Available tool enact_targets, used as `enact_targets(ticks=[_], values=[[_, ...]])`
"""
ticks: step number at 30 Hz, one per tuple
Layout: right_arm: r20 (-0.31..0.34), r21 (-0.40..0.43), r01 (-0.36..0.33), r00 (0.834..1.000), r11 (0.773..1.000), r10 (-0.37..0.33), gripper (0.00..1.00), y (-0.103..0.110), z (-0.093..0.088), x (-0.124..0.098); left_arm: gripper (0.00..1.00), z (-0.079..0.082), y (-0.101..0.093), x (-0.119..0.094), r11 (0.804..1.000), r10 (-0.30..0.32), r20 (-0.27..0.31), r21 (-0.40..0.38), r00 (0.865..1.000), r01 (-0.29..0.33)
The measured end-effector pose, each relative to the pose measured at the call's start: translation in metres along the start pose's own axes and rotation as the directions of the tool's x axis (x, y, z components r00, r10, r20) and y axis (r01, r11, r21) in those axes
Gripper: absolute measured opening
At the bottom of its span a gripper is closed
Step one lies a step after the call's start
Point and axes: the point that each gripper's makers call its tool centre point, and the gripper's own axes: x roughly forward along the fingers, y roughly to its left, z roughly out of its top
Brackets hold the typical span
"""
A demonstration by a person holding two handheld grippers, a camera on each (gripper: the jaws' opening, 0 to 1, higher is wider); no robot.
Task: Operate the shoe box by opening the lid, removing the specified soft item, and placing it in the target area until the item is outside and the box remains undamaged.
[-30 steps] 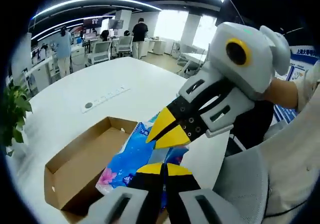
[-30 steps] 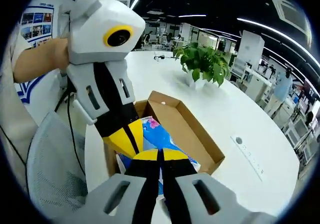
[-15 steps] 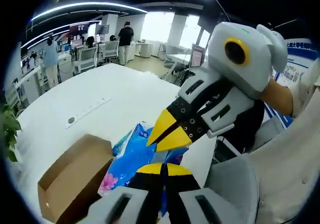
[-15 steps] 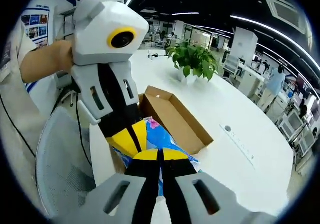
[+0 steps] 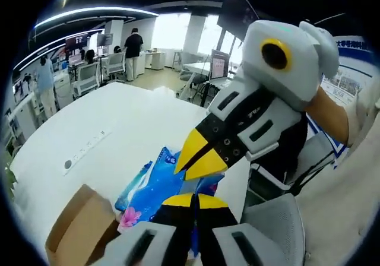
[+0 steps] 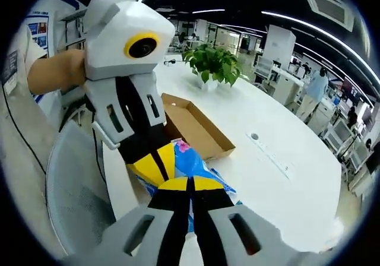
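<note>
Gripping the blue soft pack from both sides, the two grippers hold it lifted above the white table, with the cardboard shoe box lying open below and to the left in the left gripper view.

Left gripper view, left to right: office chairs and standing people fill the far background. A white power strip lies flat on the table, well apart from the box. The box sits at the lower left, its brown wall partly cut off by the view edge. The pack, blue with a pink flower print, hangs just beside the box and appears clear of it. The left gripper has its yellow-tipped fingers clenched on the pack's lower edge. The right gripper enters from the right, its fingers pinched shut on the pack from above. A grey chair back stands at the lower right.

Right gripper view, left to right: a forearm carries the left gripper, clamped on the pack. The right gripper is closed on the same pack. The box lies open on the table behind the pack. A potted plant stands beyond it, and the power strip lies to the right.
</note>
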Motion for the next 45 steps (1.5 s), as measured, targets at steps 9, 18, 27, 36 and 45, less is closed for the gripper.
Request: enact_targets(ticks=[9,18,27,36,45], values=[[-0.023,0.020,0.014,1.000,1.000,-0.013,0.00,-0.024,-0.022,-0.012,0.00,0.014,-0.003,0.029,0.998,-0.030,-0.021,0.059,0.999,0.031],[-0.064,0.016,0.000,0.998,1.000,0.001,0.00,-0.042,-0.044,-0.015,0.00,0.020,-0.001,0.055,0.994,-0.054,-0.058,0.093,0.997,0.059],[-0.084,0.013,-0.003,0.996,1.000,0.004,0.00,-0.066,-0.062,-0.016,0.00,0.031,0.006,0.083,0.990,-0.066,-0.086,0.116,0.994,0.076],[-0.116,0.006,-0.017,0.993,1.000,0.017,0.00,-0.093,-0.087,-0.016,0.00,0.038,0.014,0.114,0.987,-0.089,-0.114,0.122,0.989,0.103],[-0.142,-0.006,-0.031,0.989,1.000,0.030,0.00,-0.122,-0.104,-0.013,0.00,0.051,0.027,0.144,0.985,-0.114,-0.132,0.115,0.985,0.129]])
